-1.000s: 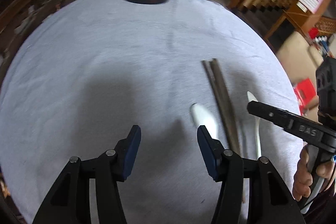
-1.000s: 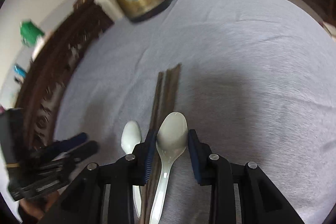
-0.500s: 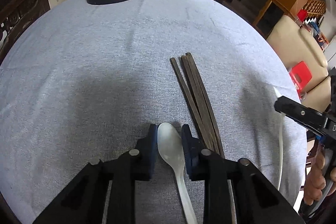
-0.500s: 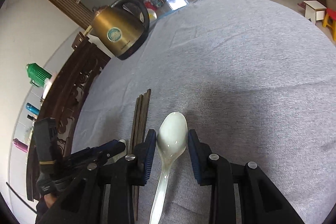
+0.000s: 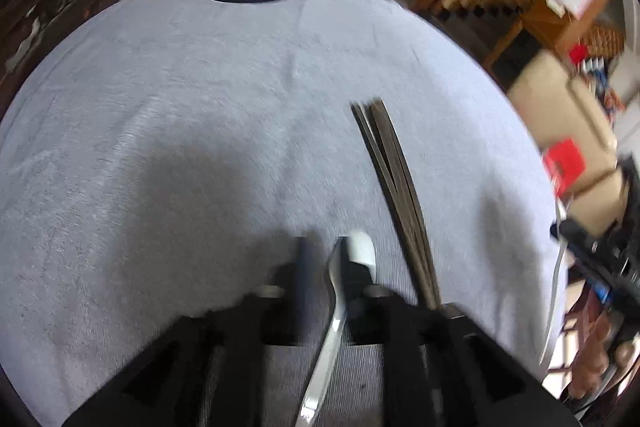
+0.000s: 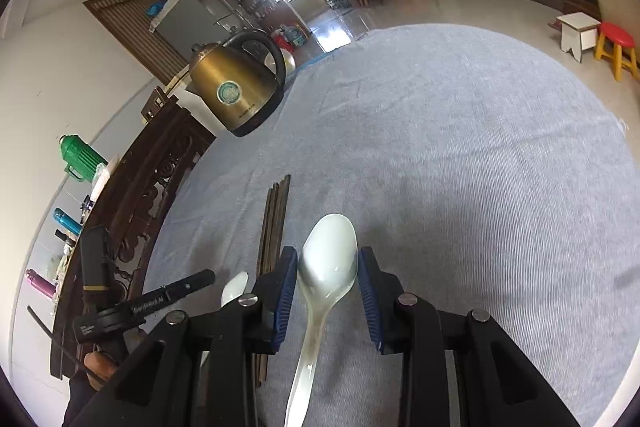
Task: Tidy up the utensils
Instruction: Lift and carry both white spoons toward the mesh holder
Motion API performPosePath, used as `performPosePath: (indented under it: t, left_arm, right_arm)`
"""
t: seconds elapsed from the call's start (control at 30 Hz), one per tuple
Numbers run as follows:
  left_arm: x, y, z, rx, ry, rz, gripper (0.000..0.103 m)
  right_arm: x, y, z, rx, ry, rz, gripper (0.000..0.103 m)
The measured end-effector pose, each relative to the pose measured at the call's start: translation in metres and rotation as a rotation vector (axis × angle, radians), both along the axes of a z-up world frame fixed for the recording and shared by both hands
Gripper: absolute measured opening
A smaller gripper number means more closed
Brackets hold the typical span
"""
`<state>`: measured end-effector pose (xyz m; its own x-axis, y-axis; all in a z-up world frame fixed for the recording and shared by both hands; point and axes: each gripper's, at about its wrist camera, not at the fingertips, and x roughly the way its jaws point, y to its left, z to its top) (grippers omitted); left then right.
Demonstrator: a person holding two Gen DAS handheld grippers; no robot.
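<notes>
- Spoons are the news: I have one white spoon in each gripper, and both look clear of the grey tablecloth (image 6: 480, 155), or close to it.
- Left gripper (image 5: 324, 259): its jaws are closed on the left spoon (image 5: 362, 247). The bowl pokes out just past the right finger and the handle runs back between the fingers. Half a second ago this spoon lay flat between the pads with the bowl facing up; now it sits turned on edge and the view is smeared, so I judge the grip has just lifted and twisted it.
- Right gripper (image 6: 328, 275): the jaws flank the right spoon (image 6: 330, 255). The left pad touches the bowl; on the right I see a thin gap, so I cannot tell how firmly it is clamped. The bowl faces up and the handle trails back toward the camera, as it did a second ago.
- Right wrist view now takes in more room and less table than a second ago, which I read as that hand having risen.
- Chopsticks (image 5: 394, 179) lie bundled on the cloth between the two grippers, in the same lie as before, untouched.
- Kettle (image 6: 236, 87) stands at the far edge of the table, well apart from the work.
- For the task, both spoons appear picked up; what remains, as I judge it, is setting them down neatly by the chopsticks.
</notes>
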<state>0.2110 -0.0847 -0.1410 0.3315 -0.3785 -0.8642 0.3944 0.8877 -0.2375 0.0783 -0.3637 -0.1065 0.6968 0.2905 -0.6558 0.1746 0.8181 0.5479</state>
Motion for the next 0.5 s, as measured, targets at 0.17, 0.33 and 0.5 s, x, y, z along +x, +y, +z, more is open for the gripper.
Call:
performPosePath:
  t: [0.17, 0.33, 0.5]
  left_arm:
    - [-0.010, -0.029, -0.010, 0.148, -0.056, -0.097, 0.056]
    - [-0.008, -0.038, -0.009, 0.174, -0.124, -0.142, 0.031]
    - [-0.002, -0.019, -0.005, 0.133, -0.104, -0.082, 0.031]
  right_arm:
    - [0.001, 0.001, -0.014, 0.022, 0.036, -0.001, 0.033]
    - [-0.001, 0.001, -0.015, 0.015, 0.035, 0.001, 0.033]
    - [-0.010, -0.005, -0.001, 0.015, 0.002, -0.021, 0.033]
